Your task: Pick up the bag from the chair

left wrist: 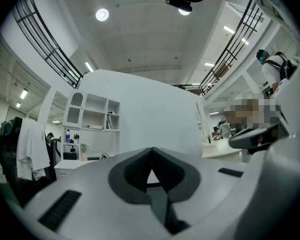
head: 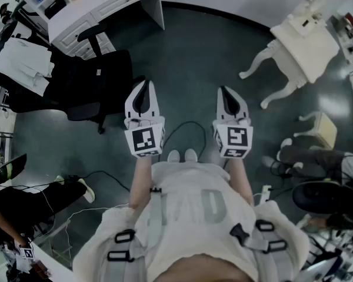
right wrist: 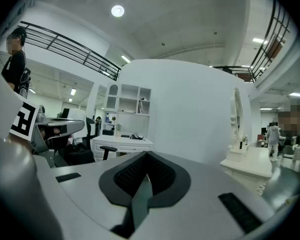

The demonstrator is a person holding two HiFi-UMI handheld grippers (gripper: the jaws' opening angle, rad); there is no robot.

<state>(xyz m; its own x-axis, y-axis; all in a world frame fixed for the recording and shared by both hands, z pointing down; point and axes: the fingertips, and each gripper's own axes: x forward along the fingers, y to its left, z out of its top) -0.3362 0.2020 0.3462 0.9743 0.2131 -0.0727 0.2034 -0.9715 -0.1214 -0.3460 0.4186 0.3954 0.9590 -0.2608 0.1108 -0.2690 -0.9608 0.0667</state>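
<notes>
Standing well short of the chair [head: 115, 90], both tongs are held out level over the floor. Left tongs [head: 144, 93]: jaws shut tight, nothing between them. Right tongs [head: 228, 96]: same, shut & empty. Task not begun yet.

The bag [head: 76, 78] is taken to be the dark slumped mass on the seat of the black office chair, up-left of the left tongs & well apart from them. It's black on black, so its edge can't be traced w/ certainty. A white garment [head: 23, 63] is draped over the chair back beside it.

Handling, as judged: soft fabric, prob. light to middling, expected to sag & fold when lifted, not fragile, not slippery. A pinch is best taken on a strap, handle or top fold, though none can be made out from here.

Count: 2 tongs, 1 chair w/ 1 bag, 1 garment, 1 white worktop [head: 106, 4] behind the chair, 1 white curvy-legged table [head: 300, 40] at right.
</notes>
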